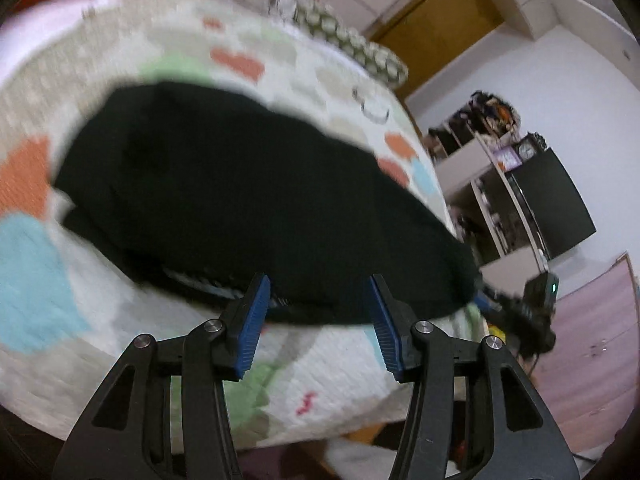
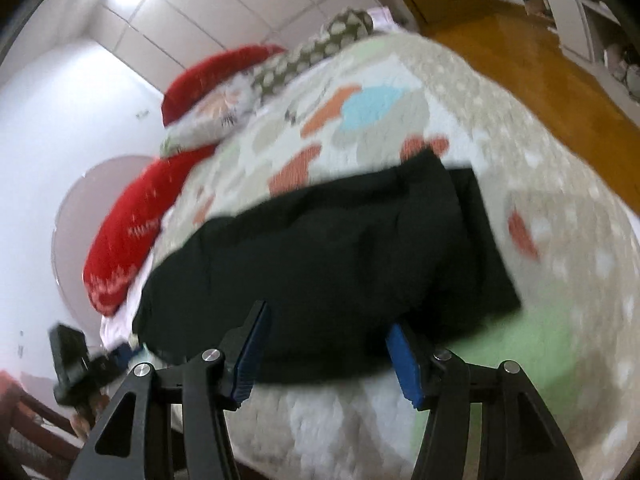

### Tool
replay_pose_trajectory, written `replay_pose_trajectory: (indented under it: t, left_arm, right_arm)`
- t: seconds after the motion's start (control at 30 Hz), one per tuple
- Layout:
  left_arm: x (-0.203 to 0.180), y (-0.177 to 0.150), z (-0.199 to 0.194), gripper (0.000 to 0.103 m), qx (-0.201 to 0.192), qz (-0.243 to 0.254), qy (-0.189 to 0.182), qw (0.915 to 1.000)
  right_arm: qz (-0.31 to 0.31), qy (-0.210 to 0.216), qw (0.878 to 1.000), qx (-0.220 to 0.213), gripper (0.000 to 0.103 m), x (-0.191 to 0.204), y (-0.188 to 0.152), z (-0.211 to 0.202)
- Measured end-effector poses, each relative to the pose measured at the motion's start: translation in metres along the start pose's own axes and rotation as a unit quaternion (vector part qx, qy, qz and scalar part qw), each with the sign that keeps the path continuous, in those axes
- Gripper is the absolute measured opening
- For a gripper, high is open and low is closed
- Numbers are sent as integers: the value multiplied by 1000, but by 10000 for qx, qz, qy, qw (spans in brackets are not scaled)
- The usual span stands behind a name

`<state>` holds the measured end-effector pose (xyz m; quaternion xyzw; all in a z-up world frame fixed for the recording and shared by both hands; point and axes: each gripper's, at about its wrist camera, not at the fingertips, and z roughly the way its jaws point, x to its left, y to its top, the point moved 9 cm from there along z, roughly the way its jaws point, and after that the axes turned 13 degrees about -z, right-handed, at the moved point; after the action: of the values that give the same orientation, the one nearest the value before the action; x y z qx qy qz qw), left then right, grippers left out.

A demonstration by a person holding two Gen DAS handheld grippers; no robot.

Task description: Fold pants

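1. Lying across the middle of the bed is a pair of black pants [image 1: 248,208], already doubled into a thick, rounded bundle on the patterned quilt [image 1: 328,364].
2. From the left wrist view, the left gripper [image 1: 318,322] sits at the near edge of the pants with its jaws spread wide and nothing between them; its blue pads [image 1: 252,328] frame the hem without clamping it.
3. A strip of striped or ribbed trim shows at the lower edge of the pants just beside the left pad, though blur makes it hard to say what it is.
4. From the right wrist view, the right gripper [image 2: 326,354] is also at the near edge of the pants [image 2: 332,264], jaws apart, holding nothing.
5. The right pad [image 2: 406,364] of that gripper looks to be touching or just under the edge of the cloth, while the other one stands beside it.
6. On the far side of the pants a flatter black layer sticks out beyond the bundle toward the quilt [image 2: 560,208].
7. Red pillows [image 2: 132,236] lie at the head of the bed, well apart from the pants, with a dotted cushion [image 2: 320,44] near them.
8. A wooden floor [image 2: 520,52] runs beside the bed.
9. Shelves [image 1: 480,168] and a dark screen [image 1: 556,204] stand against the wall beyond the bed.
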<state>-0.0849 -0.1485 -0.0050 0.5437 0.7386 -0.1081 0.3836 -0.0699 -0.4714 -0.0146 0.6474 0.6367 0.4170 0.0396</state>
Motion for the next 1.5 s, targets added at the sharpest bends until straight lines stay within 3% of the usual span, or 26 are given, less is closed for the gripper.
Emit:
replay_pose_trajectory:
  t: [0.27,0.37,0.5,0.63,0.77,0.93,1.1,1.33,1.37,1.43,1.5]
  left_arm:
    - [9,-14,11,50,309,-357,207,9987]
    - [7,-20,11,50,364,-420,66,9984]
    - [13,-8,8,50,193,-729,-8,9971]
    - [21,-2,16,50,269,-979,-43,9948]
    - [22,7,16,50,215,-1271,-278,9913]
    - [10,21,13,51,-56,-1130,-424,9927]
    - [14,8,31,51,222,-1239,-329,9915]
    - [8,19,45,51,97,-1254,-423,9912]
    - [7,19,48,47,89,-1157,-287,9928]
    - [7,18,49,19,61,-937,56,9956]
    - [3,16,47,15,63,-825,38,9966]
  right_arm:
    - [178,210,9995,151,55,-7,6,14]
    - [231,298,9992,146,55,-10,5,13]
    - [301,337,9988,160,55,-13,3,11]
    - [293,337,9988,208,55,-12,4,13]
    - [330,356,9986,231,55,-12,4,11]
    - [387,324,9986,177,55,-16,0,7]
    - [378,237,9990,92,56,-17,-11,-7]
    - [612,329,9973,-218,56,-28,-1,-3]
    - [587,280,9974,-301,56,-29,1,-3]
    - [482,218,9975,-466,52,-28,6,-1]
    - [252,158,9981,-540,31,-26,11,1]
